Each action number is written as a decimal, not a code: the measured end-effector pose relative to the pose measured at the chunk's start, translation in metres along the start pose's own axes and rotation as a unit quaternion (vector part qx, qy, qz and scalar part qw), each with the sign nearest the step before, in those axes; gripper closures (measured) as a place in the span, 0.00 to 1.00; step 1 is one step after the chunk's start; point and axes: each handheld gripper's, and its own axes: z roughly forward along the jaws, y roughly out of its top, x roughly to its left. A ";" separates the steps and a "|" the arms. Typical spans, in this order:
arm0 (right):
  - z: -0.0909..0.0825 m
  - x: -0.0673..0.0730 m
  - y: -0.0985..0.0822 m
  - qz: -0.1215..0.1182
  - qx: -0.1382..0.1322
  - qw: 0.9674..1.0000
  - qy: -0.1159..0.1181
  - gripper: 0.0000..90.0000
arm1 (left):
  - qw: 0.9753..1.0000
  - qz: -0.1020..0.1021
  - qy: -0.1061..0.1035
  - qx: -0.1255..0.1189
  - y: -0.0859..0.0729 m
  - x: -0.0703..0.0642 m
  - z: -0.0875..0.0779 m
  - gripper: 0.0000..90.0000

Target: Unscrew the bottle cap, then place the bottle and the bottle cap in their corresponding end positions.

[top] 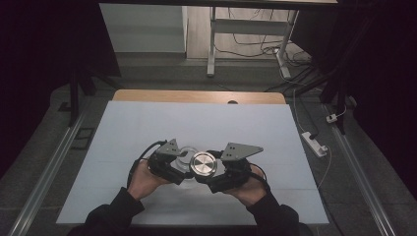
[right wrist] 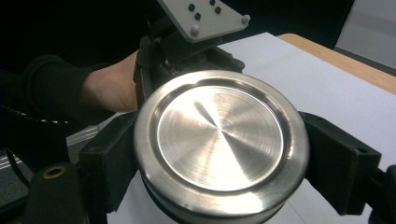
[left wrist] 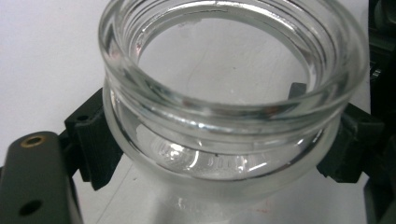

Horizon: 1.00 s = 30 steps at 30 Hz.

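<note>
A clear glass jar [left wrist: 224, 107] with a threaded open mouth sits between the black pads [left wrist: 95, 140] of my left gripper [left wrist: 219, 144], which is shut on its body. My right gripper [right wrist: 219, 158] is shut on a round brushed-metal lid [right wrist: 219, 140], one pad [right wrist: 336, 158] pressing on each side of its rim. In the high view the lid [top: 203, 163] lies flat side up, just right of the jar [top: 184, 153] and overlapping it. There the left gripper [top: 183, 161] and right gripper [top: 204, 169] meet over the near middle of the white sheet [top: 147, 128].
The white sheet covers a wooden table [top: 196, 96] whose far edge shows bare. The person's left hand [right wrist: 109, 88] and the left gripper's grey plate [right wrist: 205, 18] sit close behind the lid. A power strip [top: 314, 142] and cables lie on the floor at the right.
</note>
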 end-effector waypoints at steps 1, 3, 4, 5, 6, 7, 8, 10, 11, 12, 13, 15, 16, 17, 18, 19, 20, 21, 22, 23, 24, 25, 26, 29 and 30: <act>0.000 0.000 0.000 0.000 0.000 1.000 0.000 0.20 | 1.000 0.001 0.001 0.000 0.000 0.001 0.000 0.18; -0.001 0.001 -0.001 0.001 0.000 1.000 0.000 0.20 | 1.000 -0.002 0.004 -0.002 0.001 0.002 -0.001 0.18; -0.001 0.001 -0.001 0.000 0.001 1.000 0.000 0.20 | 1.000 -0.003 0.005 -0.003 0.001 0.003 -0.001 0.18; -0.001 0.001 -0.002 0.000 0.000 1.000 -0.001 0.20 | 1.000 -0.003 0.005 -0.003 0.001 0.004 -0.001 0.18; -0.001 0.002 -0.002 0.000 0.001 1.000 -0.002 0.20 | 1.000 -0.003 0.007 -0.003 0.001 0.005 -0.002 0.18; -0.002 0.003 -0.002 0.000 0.001 1.000 -0.001 0.20 | 1.000 -0.004 0.007 -0.004 0.001 0.005 -0.002 0.18; -0.002 0.003 -0.002 0.000 0.001 1.000 -0.001 0.20 | 1.000 -0.004 0.008 -0.005 0.001 0.006 -0.002 0.18; -0.003 0.004 -0.003 -0.001 0.001 1.000 0.000 0.20 | 1.000 -0.005 0.009 -0.006 0.001 0.007 -0.002 0.18; -0.003 0.004 -0.003 -0.001 0.001 1.000 0.000 0.20 | 1.000 -0.005 0.010 -0.006 0.001 0.008 -0.002 0.18; -0.003 0.004 -0.003 -0.001 0.001 1.000 0.001 0.20 | 1.000 -0.007 0.012 -0.008 0.002 0.009 -0.002 0.18; -0.003 0.005 -0.003 0.000 0.001 1.000 0.002 0.20 | 1.000 -0.007 0.012 -0.007 0.002 0.010 -0.002 0.18; -0.003 0.006 -0.005 -0.001 0.002 1.000 0.004 0.20 | 1.000 -0.008 0.014 -0.008 0.003 0.012 -0.002 0.18; -0.003 0.006 -0.005 -0.001 0.002 1.000 0.004 0.20 | 1.000 -0.009 0.015 -0.009 0.003 0.012 -0.002 0.18; -0.003 0.007 -0.006 -0.002 0.003 1.000 0.004 0.20 | 1.000 -0.007 0.016 -0.009 0.004 0.013 -0.002 0.18; -0.003 0.007 -0.006 -0.001 0.004 1.000 0.004 0.20 | 1.000 -0.007 0.017 -0.010 0.004 0.014 -0.002 0.18; -0.004 0.008 -0.009 -0.004 0.003 1.000 0.007 0.20 | 1.000 -0.009 0.017 -0.013 0.006 0.014 -0.002 0.18; -0.004 0.008 -0.009 -0.004 0.003 1.000 0.007 0.20 | 1.000 -0.008 0.018 -0.013 0.006 0.015 -0.002 0.18; -0.004 0.009 -0.009 -0.005 0.003 1.000 0.009 0.20 | 1.000 -0.005 0.018 -0.012 0.007 0.016 -0.002 0.18; -0.004 0.009 -0.011 -0.005 0.004 1.000 0.006 0.20 | 1.000 -0.006 0.018 -0.014 0.009 0.016 -0.002 0.18; -0.004 0.010 -0.012 -0.004 0.004 1.000 0.006 0.20 | 1.000 -0.006 0.019 -0.015 0.010 0.017 -0.002 0.18; -0.004 0.010 -0.013 -0.004 0.003 1.000 0.006 0.20 | 1.000 -0.005 0.020 -0.016 0.011 0.017 -0.001 0.18; -0.004 0.010 -0.013 -0.004 0.003 1.000 0.006 0.20 | 1.000 -0.004 0.019 -0.016 0.012 0.018 -0.001 0.18; -0.005 0.010 -0.014 -0.003 0.003 1.000 0.004 0.20 | 1.000 -0.004 0.020 -0.018 0.013 0.018 0.000 0.18; -0.005 0.011 -0.017 -0.001 0.004 1.000 0.003 0.20 | 1.000 -0.002 0.022 -0.019 0.016 0.019 0.001 0.18; -0.005 0.011 -0.020 -0.002 0.005 1.000 0.002 0.20 | 1.000 -0.001 0.023 -0.020 0.017 0.019 0.002 0.18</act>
